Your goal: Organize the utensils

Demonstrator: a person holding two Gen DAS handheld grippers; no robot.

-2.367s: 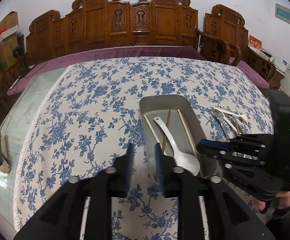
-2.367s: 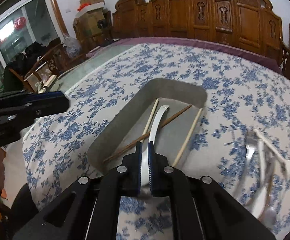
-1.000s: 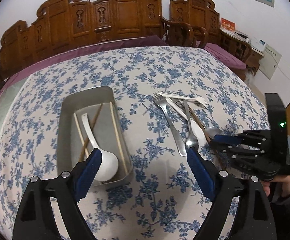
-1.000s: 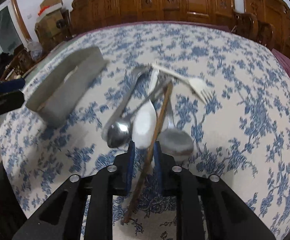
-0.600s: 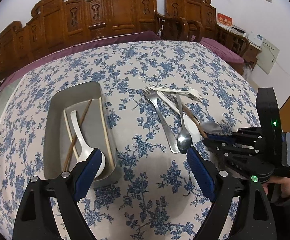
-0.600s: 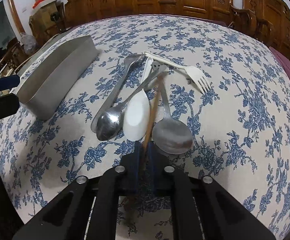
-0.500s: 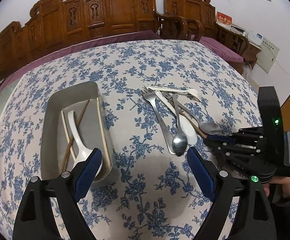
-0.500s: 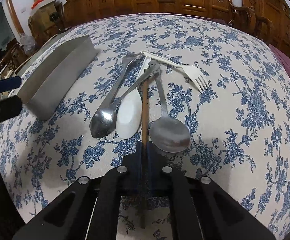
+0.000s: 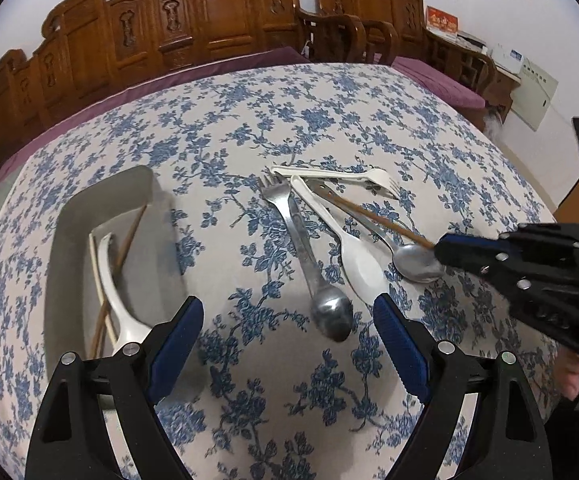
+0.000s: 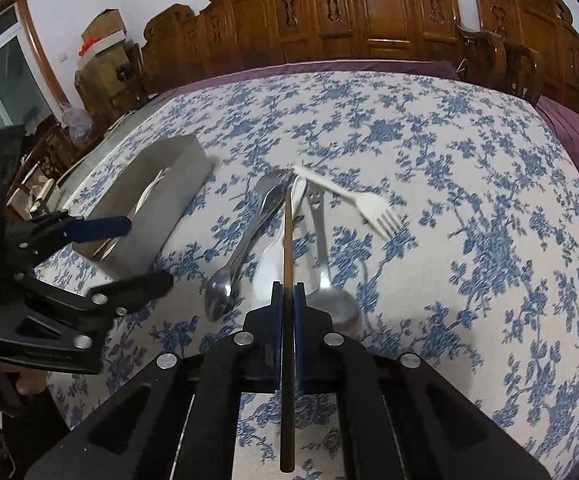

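One brown chopstick (image 10: 288, 248) is pinched in the right gripper (image 10: 288, 300)'s jaws; the left gripper (image 9: 285, 332)'s jaws gape wide. Its far tip could snag the cutlery pile (image 9: 329, 232) and scatter it.

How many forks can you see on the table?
2. A metal fork lies in the pile, its tines toward the far side; a white plastic fork lies across the pile's far end. More might hide underneath.

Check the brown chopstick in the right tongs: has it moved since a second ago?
Yes. The brown chopstick, then lying in the utensil pile, is now clamped in the right tongs, its near end raised off the tablecloth.
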